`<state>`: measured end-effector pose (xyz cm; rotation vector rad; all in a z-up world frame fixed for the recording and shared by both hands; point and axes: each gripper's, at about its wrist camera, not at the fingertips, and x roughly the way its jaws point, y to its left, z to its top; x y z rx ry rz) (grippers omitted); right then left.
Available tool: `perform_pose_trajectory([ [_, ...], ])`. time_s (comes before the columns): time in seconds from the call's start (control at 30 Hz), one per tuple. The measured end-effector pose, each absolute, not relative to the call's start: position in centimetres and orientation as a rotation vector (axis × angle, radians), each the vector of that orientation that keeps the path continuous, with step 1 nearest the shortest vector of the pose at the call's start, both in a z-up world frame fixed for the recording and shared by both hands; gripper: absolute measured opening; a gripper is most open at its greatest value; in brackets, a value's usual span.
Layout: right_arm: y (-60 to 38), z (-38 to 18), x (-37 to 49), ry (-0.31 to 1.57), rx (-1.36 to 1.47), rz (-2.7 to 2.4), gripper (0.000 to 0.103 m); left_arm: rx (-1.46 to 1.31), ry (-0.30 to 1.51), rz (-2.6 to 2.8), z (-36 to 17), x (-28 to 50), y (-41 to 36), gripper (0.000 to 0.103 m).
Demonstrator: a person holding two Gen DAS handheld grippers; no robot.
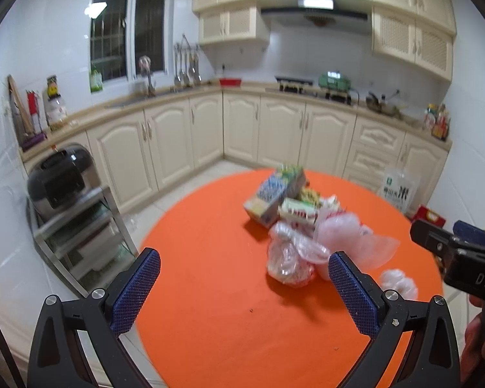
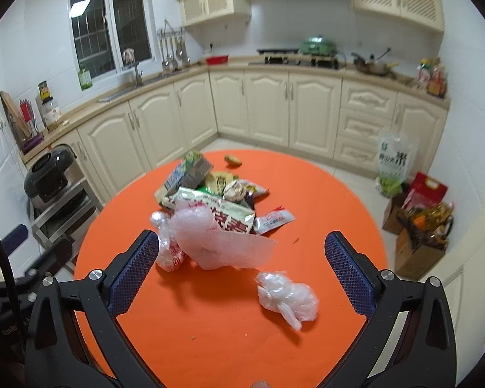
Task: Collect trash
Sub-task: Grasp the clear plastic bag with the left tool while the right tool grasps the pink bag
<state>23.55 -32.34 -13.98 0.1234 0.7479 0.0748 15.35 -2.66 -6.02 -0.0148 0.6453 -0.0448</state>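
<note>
Kitchen around you: cream cabinets (image 2: 268, 110) run in an L along two walls, a window (image 2: 110, 22) sits over the sink side, a range hood (image 1: 313, 11) hangs over the stove, and the floor is pale tile. A green appliance (image 2: 318, 47) sits on the stove end, and a wok (image 2: 371, 64) is just right of it. A steel rack carrying a black rice cooker (image 1: 59, 177) stands on the left, just beside the table. On the right, a rice sack (image 2: 393, 161) leans on the drawers, with a red box (image 2: 428, 189) and cardboard boxes (image 2: 414, 245) on the floor near it.

Your worktop (image 2: 210, 323) is round with an orange cover, mostly bare on the near half.

The trash pile (image 2: 210, 200) sits around mid-worktop: a snack box (image 1: 271, 200) at the back, flat food wrappers overlapping in the middle, and a pink-white plastic bag (image 2: 216, 242) at the front edge of the pile. A knotted clear bag (image 2: 168, 245) touches the pile's left side. One crumpled plastic ball (image 2: 287, 297) lies apart, nearer to you, on bare orange. A small brown scrap (image 2: 232, 160) sits alone at the far rim.

Your left claw (image 1: 242, 287) is spread wide and empty, above the near worktop with the pile ahead of it. Your right claw (image 2: 242, 271) is likewise spread and holds nothing; the plastic ball lies between its fingers in view, with no contact visible. Both views are slightly motion-blurred.
</note>
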Motion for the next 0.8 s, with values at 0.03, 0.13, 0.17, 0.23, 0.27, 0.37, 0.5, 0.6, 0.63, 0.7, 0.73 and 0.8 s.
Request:
perform_pose_trajectory([
  [0.03,-32.3,-14.6,24.2,0.765,0.126,0.080,0.102,-0.017,0.669,-0.049,-6.7,16.3,-2.9,0.102],
  [0.13,-32.3,-16.6,25.8,0.813,0.137,0.106,0.101,-0.032,0.725,-0.077,-9.0,19.4,-3.0,0.102],
  [0.17,-32.2,-17.3,26.4,0.831,0.137,0.117,0.100,-0.035,0.745,-0.086,-9.5,20.4,-3.1,0.102],
  [0.23,-32.0,-18.4,27.3,0.855,0.129,0.131,0.099,-0.034,0.772,-0.109,-10.4,22.0,-3.2,0.102],
  [0.27,-32.0,-18.9,27.7,0.864,0.129,0.140,0.099,-0.034,0.784,-0.116,-10.8,22.7,-3.2,0.102],
  [0.37,-31.7,-20.3,29.0,0.901,0.123,0.175,0.099,-0.043,0.827,-0.136,-12.3,24.9,-3.6,0.102],
  [0.5,-31.2,-21.4,30.2,0.932,0.105,0.214,0.099,-0.047,0.855,-0.169,-13.1,27.4,-3.5,0.102],
  [0.6,-31.0,-22.0,31.2,0.950,0.104,0.258,0.099,-0.031,0.869,-0.200,-13.6,29.9,-3.9,0.102],
  [0.63,-31.0,-22.2,31.5,0.955,0.102,0.273,0.099,-0.028,0.881,-0.207,-13.9,30.8,-4.0,0.102],
  [0.7,-30.7,-22.7,32.2,0.967,0.106,0.322,0.099,-0.028,0.894,-0.211,-14.2,32.4,-3.6,0.102],
  [0.73,-30.4,-22.9,32.6,0.971,0.101,0.332,0.099,-0.028,0.898,-0.208,-14.3,33.1,-3.5,0.102],
  [0.8,-29.8,-23.5,33.5,0.986,0.076,0.333,0.098,-0.036,0.904,-0.215,-14.4,34.6,-3.3,0.102],
])
